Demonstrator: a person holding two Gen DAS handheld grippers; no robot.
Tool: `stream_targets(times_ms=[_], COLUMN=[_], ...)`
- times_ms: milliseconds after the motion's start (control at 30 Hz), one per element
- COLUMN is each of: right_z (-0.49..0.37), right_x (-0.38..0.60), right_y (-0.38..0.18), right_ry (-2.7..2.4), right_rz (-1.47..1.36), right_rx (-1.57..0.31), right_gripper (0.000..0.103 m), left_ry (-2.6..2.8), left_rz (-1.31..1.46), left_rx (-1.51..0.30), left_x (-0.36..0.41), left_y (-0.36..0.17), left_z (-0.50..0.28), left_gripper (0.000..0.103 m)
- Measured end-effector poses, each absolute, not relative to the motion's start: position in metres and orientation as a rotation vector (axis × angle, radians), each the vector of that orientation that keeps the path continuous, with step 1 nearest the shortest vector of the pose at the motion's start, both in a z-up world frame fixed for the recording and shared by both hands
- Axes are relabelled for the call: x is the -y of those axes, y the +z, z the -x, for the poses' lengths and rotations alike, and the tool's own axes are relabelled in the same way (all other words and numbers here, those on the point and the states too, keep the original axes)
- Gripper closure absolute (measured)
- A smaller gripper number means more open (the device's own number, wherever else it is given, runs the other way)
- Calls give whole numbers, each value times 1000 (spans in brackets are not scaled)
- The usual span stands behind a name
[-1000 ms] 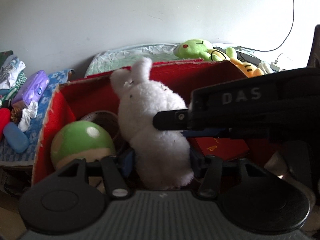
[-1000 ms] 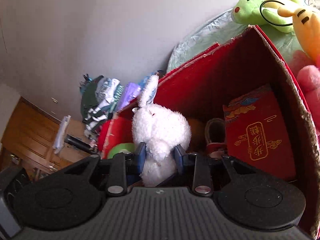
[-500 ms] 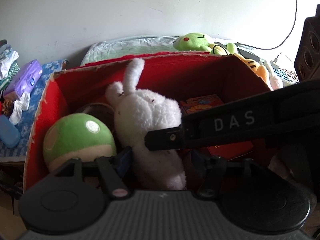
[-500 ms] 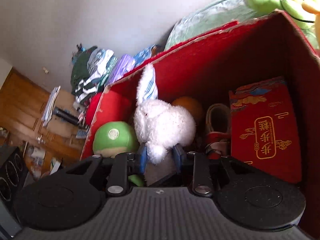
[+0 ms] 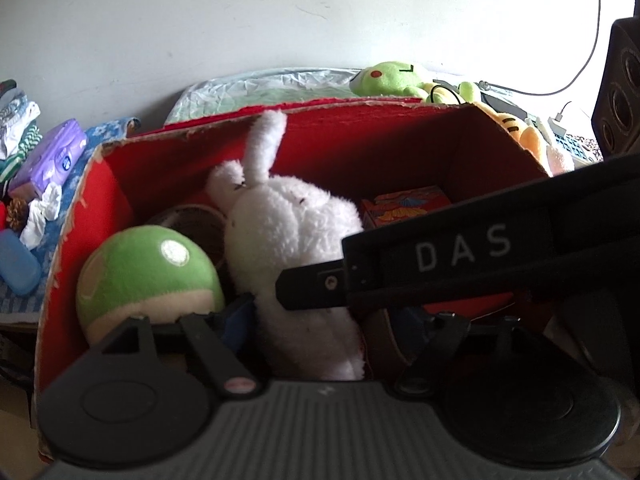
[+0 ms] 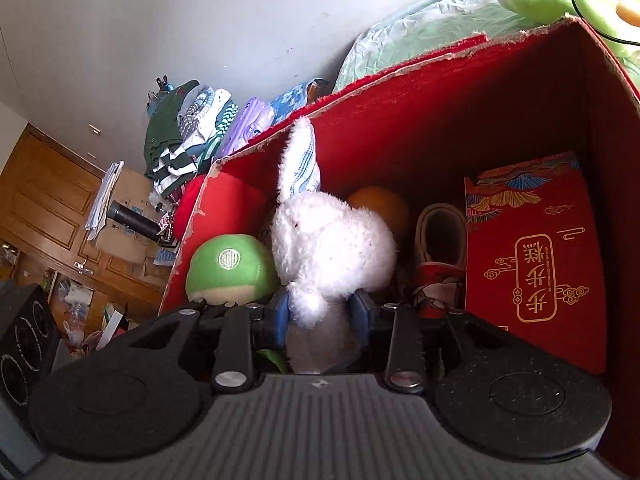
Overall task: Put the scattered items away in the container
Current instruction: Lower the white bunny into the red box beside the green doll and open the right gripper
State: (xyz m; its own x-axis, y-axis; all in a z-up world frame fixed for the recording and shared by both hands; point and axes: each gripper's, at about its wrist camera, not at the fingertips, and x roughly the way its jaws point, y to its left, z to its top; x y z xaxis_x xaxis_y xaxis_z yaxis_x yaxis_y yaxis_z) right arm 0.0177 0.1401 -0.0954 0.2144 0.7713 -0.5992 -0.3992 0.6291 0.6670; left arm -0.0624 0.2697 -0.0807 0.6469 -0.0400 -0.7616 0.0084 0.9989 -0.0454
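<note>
A white plush rabbit (image 5: 292, 240) stands inside the red cardboard box (image 5: 360, 136), between a green mushroom plush (image 5: 148, 268) and a red printed packet (image 5: 404, 204). My right gripper (image 6: 323, 314) is shut on the rabbit's (image 6: 332, 244) lower end and holds it in the box (image 6: 460, 120). Its black body crosses the left wrist view (image 5: 440, 264). My left gripper (image 5: 328, 324) is open, its fingers either side of the rabbit without squeezing it. The right wrist view also shows the green mushroom (image 6: 230, 268), an orange ball (image 6: 380, 204), a small shoe (image 6: 438, 240) and the red packet (image 6: 532, 256).
A green frog plush (image 5: 392, 78) and an orange plush (image 5: 516, 132) lie behind the box. A purple tissue pack (image 5: 52, 156), folded clothes (image 6: 180, 132) and a blue case (image 5: 16, 268) lie left of it. A black speaker (image 5: 620, 88) stands at the right.
Both grippers have gone lower and nearer, carrying the rabbit down into the box. The left gripper's fingers now stand wider apart around it.
</note>
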Motion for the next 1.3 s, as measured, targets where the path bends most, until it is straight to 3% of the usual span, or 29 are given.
stream_targets(times_ms=[1033, 1300], right_z=[-9, -10], right_x=[-141, -116], right_y=[-77, -66], right_ry=[808, 778], right_rz=[-286, -375], right_rx=[-1054, -1010], right_gripper=[63, 61], left_ry=[4, 2], left_rz=[70, 69], left_rx=[-877, -876], left_x=[-269, -270], left_y=[-83, -83], left_z=[63, 63], left_gripper=[18, 18])
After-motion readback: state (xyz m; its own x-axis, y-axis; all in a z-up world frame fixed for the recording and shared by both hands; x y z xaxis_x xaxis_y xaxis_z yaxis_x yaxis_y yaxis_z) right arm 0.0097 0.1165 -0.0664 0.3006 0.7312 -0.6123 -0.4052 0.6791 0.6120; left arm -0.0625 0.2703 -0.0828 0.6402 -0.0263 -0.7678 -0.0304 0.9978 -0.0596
